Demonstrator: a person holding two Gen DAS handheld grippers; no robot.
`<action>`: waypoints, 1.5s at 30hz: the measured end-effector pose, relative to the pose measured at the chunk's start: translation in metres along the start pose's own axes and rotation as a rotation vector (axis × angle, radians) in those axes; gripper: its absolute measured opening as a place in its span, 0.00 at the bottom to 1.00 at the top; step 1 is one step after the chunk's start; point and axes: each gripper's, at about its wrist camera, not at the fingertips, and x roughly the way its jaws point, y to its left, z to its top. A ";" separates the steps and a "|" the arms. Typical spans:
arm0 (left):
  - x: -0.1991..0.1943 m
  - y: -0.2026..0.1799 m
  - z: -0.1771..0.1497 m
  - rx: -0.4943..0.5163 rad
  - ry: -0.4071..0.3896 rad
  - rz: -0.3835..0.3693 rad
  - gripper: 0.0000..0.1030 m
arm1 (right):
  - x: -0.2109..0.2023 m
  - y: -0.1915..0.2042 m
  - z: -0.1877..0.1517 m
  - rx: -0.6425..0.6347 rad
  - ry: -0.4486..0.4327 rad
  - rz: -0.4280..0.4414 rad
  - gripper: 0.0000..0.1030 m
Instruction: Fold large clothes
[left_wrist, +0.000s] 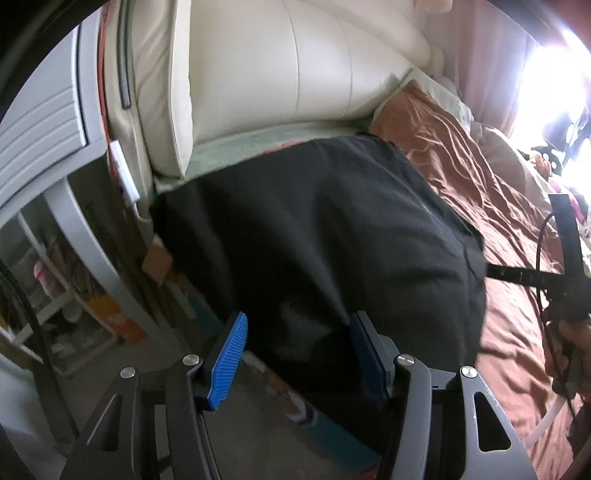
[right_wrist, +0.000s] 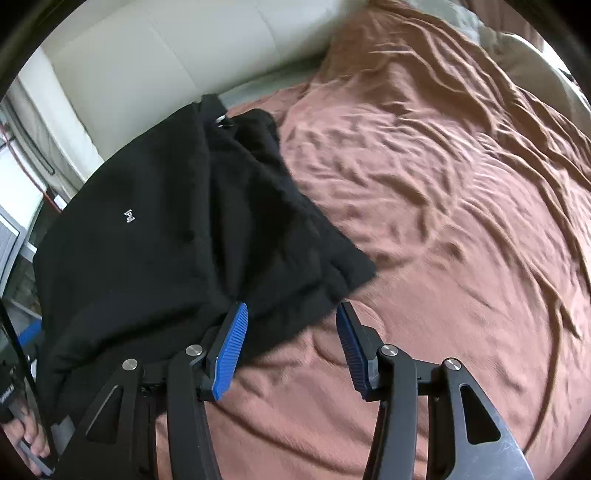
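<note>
A large black garment (left_wrist: 314, 229) lies on the brown bedspread (left_wrist: 491, 206) at the bed's left edge, partly hanging over the side. In the right wrist view the black garment (right_wrist: 155, 229) shows a small white logo and a folded sleeve part on its right. My left gripper (left_wrist: 299, 328) is open, its blue pads either side of the garment's near edge, holding nothing. My right gripper (right_wrist: 291, 321) is open at the garment's near right corner, just above the bedspread (right_wrist: 443, 184). The right gripper also shows at the right edge of the left wrist view (left_wrist: 569, 288).
A cream padded headboard (left_wrist: 266, 66) stands behind the garment. A grey shelf unit (left_wrist: 74, 229) with clutter stands left of the bed, above the floor. Pillows (right_wrist: 517, 48) lie at the far right. A bright window (left_wrist: 554, 74) glares at the right.
</note>
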 end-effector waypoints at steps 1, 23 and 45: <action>-0.004 -0.002 -0.003 0.004 0.002 -0.003 0.57 | -0.005 -0.003 -0.002 0.002 -0.001 -0.007 0.46; -0.117 -0.080 -0.013 0.048 -0.088 -0.086 0.90 | -0.223 -0.030 -0.105 0.034 -0.163 -0.077 0.81; -0.186 -0.132 -0.064 0.184 -0.134 -0.269 1.00 | -0.363 -0.022 -0.278 0.181 -0.352 -0.267 1.00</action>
